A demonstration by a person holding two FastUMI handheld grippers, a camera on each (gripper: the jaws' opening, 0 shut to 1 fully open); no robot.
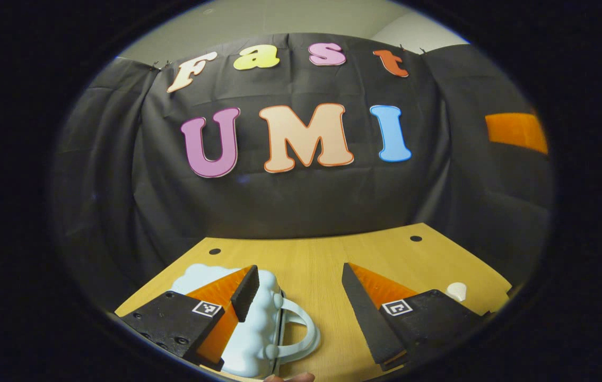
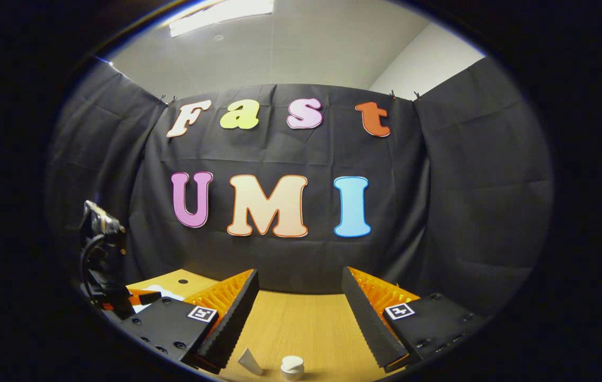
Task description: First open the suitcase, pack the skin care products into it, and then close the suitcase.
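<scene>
Both the left gripper (image 1: 298, 284) and right gripper (image 2: 299, 286) hold their jaws wide apart, gripping nothing.

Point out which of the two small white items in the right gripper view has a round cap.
The small white jar, low between the right tongs. It carries a round cap; the white piece to its left is a flat, pointed wedge.

suitcase (image 1: 258, 323) on table (image 1: 322, 265), jar (image 2: 292, 366) beside tube (image 2: 250, 362)
</scene>
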